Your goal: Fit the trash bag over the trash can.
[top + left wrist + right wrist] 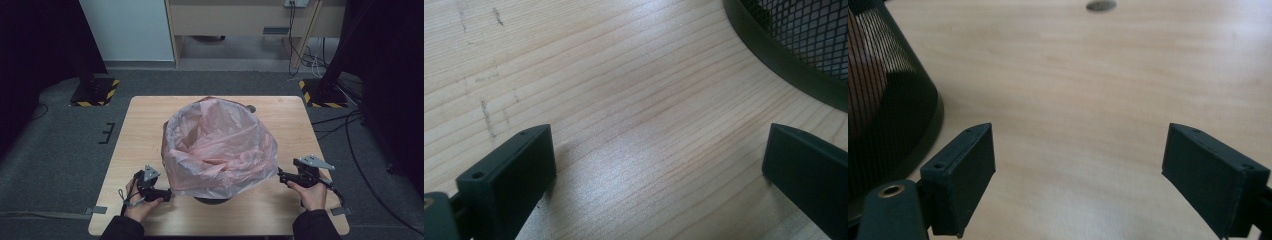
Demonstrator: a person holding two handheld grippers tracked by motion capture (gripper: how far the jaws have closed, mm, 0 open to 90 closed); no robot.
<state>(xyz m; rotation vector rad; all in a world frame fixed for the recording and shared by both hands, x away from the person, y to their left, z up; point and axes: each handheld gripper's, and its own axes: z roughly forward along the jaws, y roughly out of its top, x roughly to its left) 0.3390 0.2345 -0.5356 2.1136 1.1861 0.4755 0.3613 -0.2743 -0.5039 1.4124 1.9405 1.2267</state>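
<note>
Judging from the wooden table (125, 165) inward, we see a black mesh wastebasket (804, 35) standing mid-table with a pink bin liner (220, 145) already draped over its rim and hanging down the sides, so the lining looks largely done. We hold the left gripper (167, 194) and right gripper (281, 176) low beside its base, jaws wide apart and empty; only final tidying seems left.

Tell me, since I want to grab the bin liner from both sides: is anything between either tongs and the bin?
Nothing visible. The left tongs and right tongs sit open beside the mesh waste bin with its pink liner; bare wooden table lies between.
</note>
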